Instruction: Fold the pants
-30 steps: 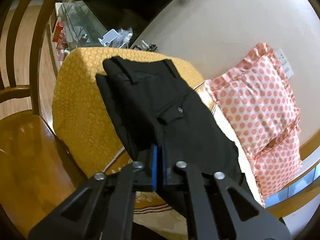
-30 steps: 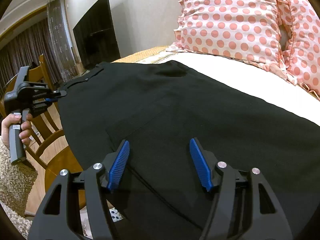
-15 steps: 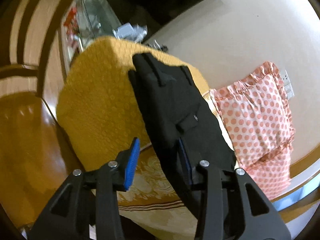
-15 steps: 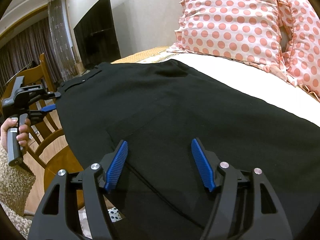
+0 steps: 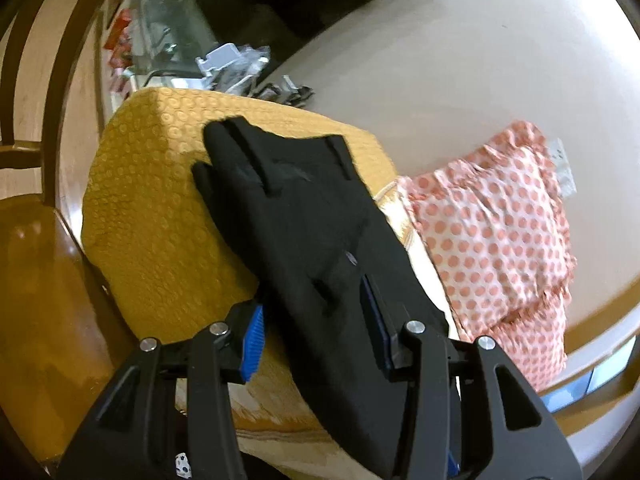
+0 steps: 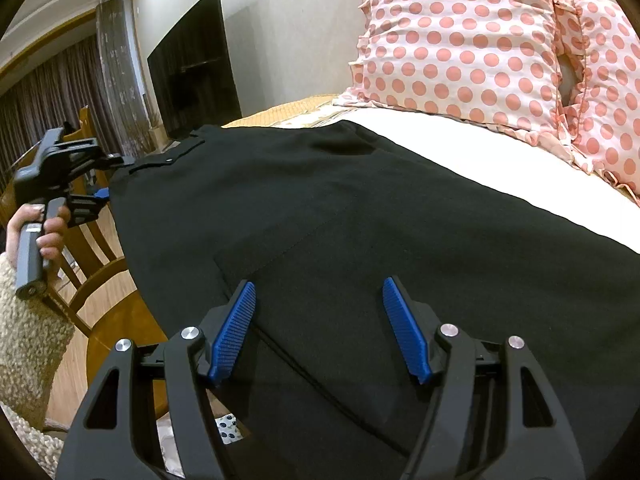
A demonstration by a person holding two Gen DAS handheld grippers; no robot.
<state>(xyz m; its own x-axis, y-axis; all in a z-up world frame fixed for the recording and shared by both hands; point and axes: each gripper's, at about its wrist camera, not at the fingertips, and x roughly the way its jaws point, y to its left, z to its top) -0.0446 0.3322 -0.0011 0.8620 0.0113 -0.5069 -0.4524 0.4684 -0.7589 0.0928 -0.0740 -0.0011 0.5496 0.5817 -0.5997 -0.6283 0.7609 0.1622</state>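
Black pants (image 6: 360,216) lie spread on a cushioned surface, waistband with belt loops (image 5: 280,160) at the far end on the yellow cover. My left gripper (image 5: 316,328) is open, its jaws straddling the pants' near edge, holding nothing. It also shows at the pants' waist end in the right wrist view (image 6: 100,176). My right gripper (image 6: 320,328) is open and empty, hovering just above the middle of the pants.
A yellow patterned cover (image 5: 160,208) lies under the waist end. Pink polka-dot pillows (image 6: 480,52) lean on the wall behind. A wooden chair (image 6: 92,264) stands at the left edge. A dark TV (image 6: 192,68) and a cluttered glass stand (image 5: 168,40) lie beyond.
My left gripper was shut on the pants' edge, then opened and let go; it now sits wide open around the edge. The right gripper has barely moved.
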